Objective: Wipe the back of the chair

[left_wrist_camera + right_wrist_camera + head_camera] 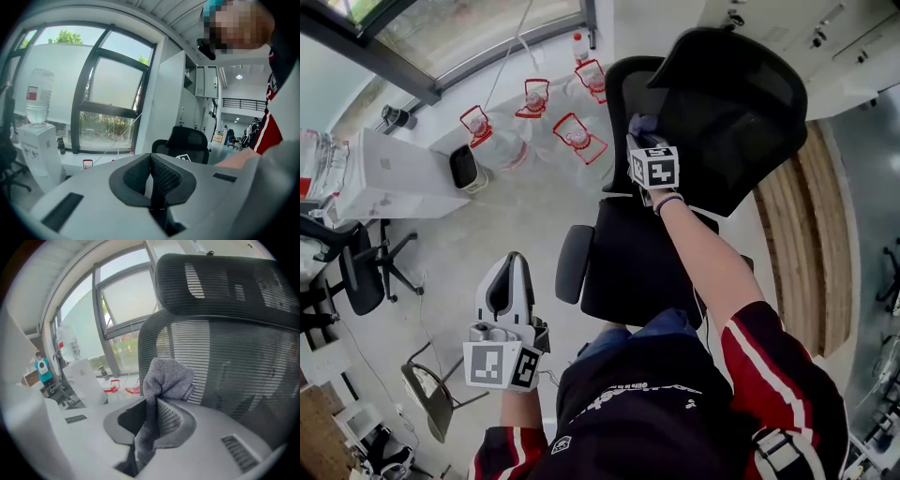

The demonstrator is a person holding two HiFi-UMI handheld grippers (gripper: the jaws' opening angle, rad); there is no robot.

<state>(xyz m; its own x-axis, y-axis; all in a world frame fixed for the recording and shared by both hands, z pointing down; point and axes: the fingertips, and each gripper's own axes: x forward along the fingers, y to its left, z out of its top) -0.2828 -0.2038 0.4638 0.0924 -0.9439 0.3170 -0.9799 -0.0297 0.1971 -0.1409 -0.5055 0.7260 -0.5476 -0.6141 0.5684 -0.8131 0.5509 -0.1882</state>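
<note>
A black office chair with a mesh back (pixel 733 112) stands in front of me; its backrest mesh (pixel 225 366) fills the right gripper view, the headrest (pixel 220 282) above it. My right gripper (pixel 643 141) is held up against the left side of the chair back, shut on a grey cloth (pixel 161 385) that bunches above the jaws, close to the mesh. The cloth (pixel 642 125) shows as a small grey bunch in the head view. My left gripper (pixel 508 298) hangs low at my left side, away from the chair, jaws closed together with nothing between them. The chair (pixel 183 144) shows small in the left gripper view.
Several large water bottles with red handles (pixel 572 131) stand on the floor left of the chair. A white water dispenser (pixel 389 173) is at the left, another black chair (pixel 356 262) below it. A wooden bench (pixel 811 234) curves along the right. The chair's seat (pixel 633 262) lies just before me.
</note>
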